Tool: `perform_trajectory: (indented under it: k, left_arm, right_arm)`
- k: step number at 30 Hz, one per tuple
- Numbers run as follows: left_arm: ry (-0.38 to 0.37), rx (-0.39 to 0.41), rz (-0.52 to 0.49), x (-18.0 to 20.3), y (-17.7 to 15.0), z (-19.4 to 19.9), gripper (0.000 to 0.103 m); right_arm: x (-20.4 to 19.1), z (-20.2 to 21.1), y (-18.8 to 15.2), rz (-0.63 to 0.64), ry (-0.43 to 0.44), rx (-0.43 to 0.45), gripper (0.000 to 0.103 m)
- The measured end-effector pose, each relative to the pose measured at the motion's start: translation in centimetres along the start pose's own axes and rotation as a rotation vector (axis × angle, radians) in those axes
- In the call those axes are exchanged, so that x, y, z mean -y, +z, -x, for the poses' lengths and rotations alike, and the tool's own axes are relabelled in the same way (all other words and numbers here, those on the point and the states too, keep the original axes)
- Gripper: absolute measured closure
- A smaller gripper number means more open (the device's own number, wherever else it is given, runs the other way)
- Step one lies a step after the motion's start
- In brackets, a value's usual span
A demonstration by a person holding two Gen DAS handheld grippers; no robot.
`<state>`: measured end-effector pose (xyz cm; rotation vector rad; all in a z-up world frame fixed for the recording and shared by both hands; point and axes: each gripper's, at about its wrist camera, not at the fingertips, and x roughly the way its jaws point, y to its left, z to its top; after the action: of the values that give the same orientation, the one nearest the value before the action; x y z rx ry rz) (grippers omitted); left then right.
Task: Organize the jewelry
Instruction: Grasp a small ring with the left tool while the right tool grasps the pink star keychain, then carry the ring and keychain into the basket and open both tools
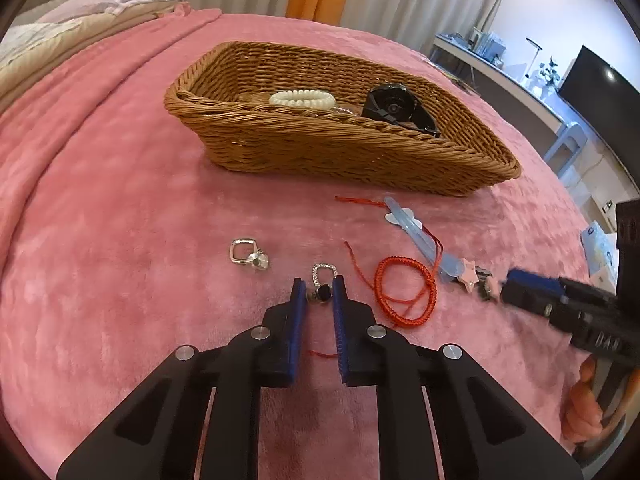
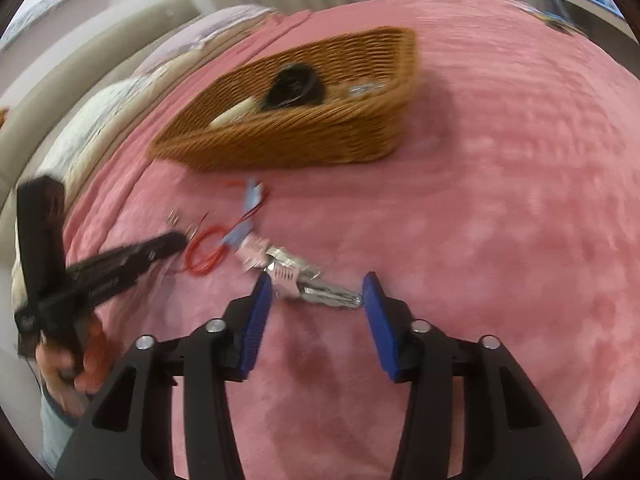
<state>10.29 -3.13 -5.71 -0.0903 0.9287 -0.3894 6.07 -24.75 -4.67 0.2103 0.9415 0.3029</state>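
A wicker basket (image 1: 400, 168) stands on the pink blanket and holds a white bead bracelet (image 1: 302, 99) and a black watch (image 1: 394, 110). My left gripper (image 1: 320, 286) has its jaws narrowly apart around a silver ring with a dark stone (image 1: 323, 280) on the blanket; contact is unclear. A second silver ring (image 1: 247, 255) lies to its left, a red cord bracelet (image 1: 404, 290) to its right. My right gripper (image 2: 318, 286) is open around a silver hair clip with pink pieces (image 2: 316, 286). A blue hair clip (image 1: 416, 230) lies beyond.
The pink blanket (image 1: 120, 200) covers the bed. Pillows and folded bedding (image 1: 80, 16) lie at the far left. A desk with a dark screen (image 1: 592, 84) stands past the bed's right edge. The basket also shows in the right wrist view (image 2: 304, 136).
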Motion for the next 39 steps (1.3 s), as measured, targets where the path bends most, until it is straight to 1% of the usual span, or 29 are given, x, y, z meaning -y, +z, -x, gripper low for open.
perform_trajectory:
  k: [1, 5, 7, 8, 14, 18, 21, 22, 24, 29, 32, 37, 39]
  left_arm:
    - [-0.004, 0.004, 0.004, -0.1, -0.1, 0.1, 0.091]
    - [-0.011, 0.019, 0.011, -0.2, -0.4, 0.3, 0.091]
    - [-0.015, 0.027, 0.014, -0.3, -0.5, 0.4, 0.091]
    - [-0.018, 0.029, 0.017, -0.4, -0.6, 0.5, 0.091]
    - [-0.038, 0.044, 0.024, -0.7, -1.0, 0.7, 0.091]
    - [-0.031, 0.050, 0.009, -0.4, -1.1, 0.7, 0.091]
    - [-0.027, 0.050, 0.003, -0.3, -1.2, 0.7, 0.091]
    - [-0.027, 0.051, 0.002, -0.3, -1.2, 0.7, 0.091]
    - [-0.029, 0.052, 0.002, -0.3, -1.2, 0.7, 0.091]
    - [-0.061, 0.056, -0.004, -0.3, -1.4, 1.0, 0.091]
    - [-0.071, 0.063, 0.001, -0.6, -1.9, 1.6, 0.091]
    - [-0.090, 0.109, 0.013, -1.1, -3.0, 3.9, 0.092]
    - [-0.118, 0.133, 0.012, -1.1, -3.3, 4.8, 0.092]
  right_arm:
    - [-0.6, 0.0, -0.3, 0.026, 0.002, -0.010, 0.067]
    - [-3.4, 0.5, -1.8, 0.137, 0.006, -0.029, 0.067]
    - [-4.3, 0.7, -2.4, 0.170, 0.010, -0.035, 0.067]
    - [-4.8, 0.8, -2.7, 0.185, -0.003, -0.033, 0.067]
    - [-4.8, 0.3, -1.8, 0.170, -0.087, -0.017, 0.067]
    - [-5.3, -1.1, -1.0, 0.184, -0.152, -0.017, 0.068]
    - [-6.3, -1.7, -0.8, 0.227, -0.195, -0.005, 0.087]
    - [-6.5, -1.8, -0.9, 0.239, -0.202, 0.000, 0.090]
    - [-7.0, -1.8, -1.1, 0.263, -0.226, 0.019, 0.091]
    - [-7.2, -0.2, -1.7, 0.280, -0.201, 0.085, 0.091]
    - [-6.5, 0.1, -1.7, 0.256, -0.184, 0.088, 0.091]
    - [-6.0, 0.5, -1.7, 0.235, -0.147, 0.104, 0.091]
    - [-6.1, 0.8, -1.8, 0.238, -0.145, 0.116, 0.091]
